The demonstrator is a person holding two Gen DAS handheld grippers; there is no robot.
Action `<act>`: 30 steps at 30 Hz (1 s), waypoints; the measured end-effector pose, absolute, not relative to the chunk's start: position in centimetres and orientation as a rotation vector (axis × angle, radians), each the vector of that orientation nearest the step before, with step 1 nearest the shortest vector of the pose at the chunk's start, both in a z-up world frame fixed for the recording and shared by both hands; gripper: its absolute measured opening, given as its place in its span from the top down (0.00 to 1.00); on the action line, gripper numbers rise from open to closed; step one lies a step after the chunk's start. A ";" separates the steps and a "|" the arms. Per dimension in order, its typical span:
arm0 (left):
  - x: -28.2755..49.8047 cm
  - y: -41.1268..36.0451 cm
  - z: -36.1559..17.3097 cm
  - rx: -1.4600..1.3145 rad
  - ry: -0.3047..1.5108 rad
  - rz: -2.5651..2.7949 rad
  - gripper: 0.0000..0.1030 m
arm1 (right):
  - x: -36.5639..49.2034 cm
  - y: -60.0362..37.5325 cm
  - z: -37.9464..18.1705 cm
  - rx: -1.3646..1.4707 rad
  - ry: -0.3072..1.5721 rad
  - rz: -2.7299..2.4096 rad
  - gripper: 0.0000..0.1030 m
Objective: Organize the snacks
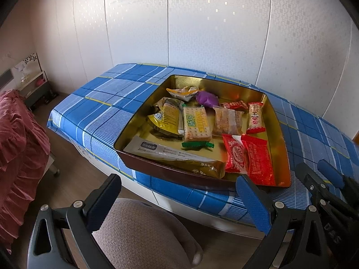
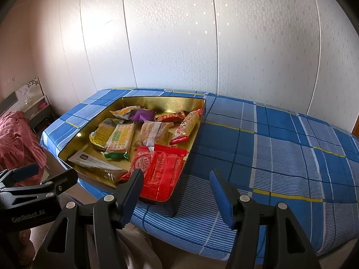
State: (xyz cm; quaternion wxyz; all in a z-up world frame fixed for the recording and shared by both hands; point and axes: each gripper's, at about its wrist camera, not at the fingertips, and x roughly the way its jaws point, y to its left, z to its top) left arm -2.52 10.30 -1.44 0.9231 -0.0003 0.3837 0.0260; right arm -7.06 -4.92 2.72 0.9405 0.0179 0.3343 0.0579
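Both grippers hang short of the table with their fingers spread wide and nothing between them. Left gripper (image 1: 179, 198) sits over a grey chair seat (image 1: 143, 231), its right finger (image 1: 253, 204) overlapping the near edge of the tin (image 1: 279, 132) in the left view; whether it touches the tin is hard to say from this angle. Right gripper (image 2: 177, 192) hovers just before the tin's near right corner, above the blue plaid cloth (image 2: 280, 148), its left finger (image 2: 131, 198) crossing the red packets (image 2: 161, 170) in its own view.

The tin, gold inside and dark outside, rests on the cloth toward the table's left end. All the snacks lie in it: two red packets at the near right, a long white and gold sachet (image 1: 177, 157) along the near wall, a cracker pack (image 1: 196, 123) with green ends in the middle, a yellow pouch (image 1: 165, 117) to its left, a clear-wrapped cake (image 1: 227, 122) and a red and white bar (image 1: 255, 117) to its right, and a purple sweet (image 1: 206, 98) near the back.

A pink ruffled cover (image 1: 18, 148) shows at far left.
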 end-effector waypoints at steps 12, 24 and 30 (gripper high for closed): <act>-2.4 10.2 -1.7 -0.006 0.802 0.054 0.00 | -7.0 -4.5 2.5 0.038 0.686 0.112 0.40; -2.4 10.3 -1.7 -0.014 0.812 0.048 0.00 | -6.9 -4.3 2.5 0.046 0.689 0.101 0.40; -2.3 10.2 -1.9 0.000 0.812 0.075 0.00 | -6.8 -4.4 2.4 0.056 0.695 0.098 0.40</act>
